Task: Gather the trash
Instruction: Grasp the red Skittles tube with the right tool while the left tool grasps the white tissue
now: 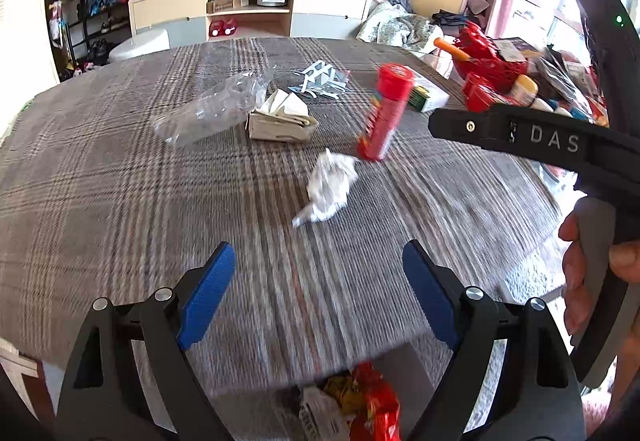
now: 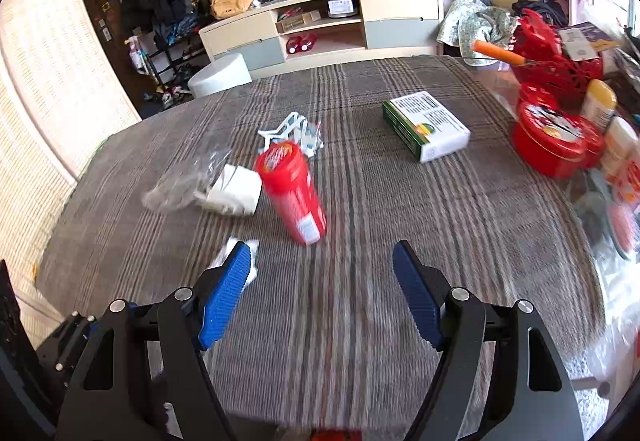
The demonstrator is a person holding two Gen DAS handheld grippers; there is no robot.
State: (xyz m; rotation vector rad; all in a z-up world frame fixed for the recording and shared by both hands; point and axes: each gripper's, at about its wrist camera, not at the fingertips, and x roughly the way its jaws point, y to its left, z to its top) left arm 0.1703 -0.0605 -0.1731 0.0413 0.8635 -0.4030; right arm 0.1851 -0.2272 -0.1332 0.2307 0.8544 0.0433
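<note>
Plaid-clothed table (image 1: 120, 201): left gripper (image 1: 319, 293) and right gripper (image 2: 322, 291) both wide open, empty; upright red plastic canister (image 2: 292, 193) could topple if clipped.

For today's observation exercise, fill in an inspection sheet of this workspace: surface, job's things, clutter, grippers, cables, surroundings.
Surface: table under plaid cloth.
Job's things: crumpled paper, red tube standing upright, clear plastic bag, folded carton, white-and-green box.
Clutter: red tin and red basket at the table's right edge.
Grippers: left gripper and right gripper open, empty.
Cables: nothing seen.
Surroundings: TV cabinet, white stool.
</note>
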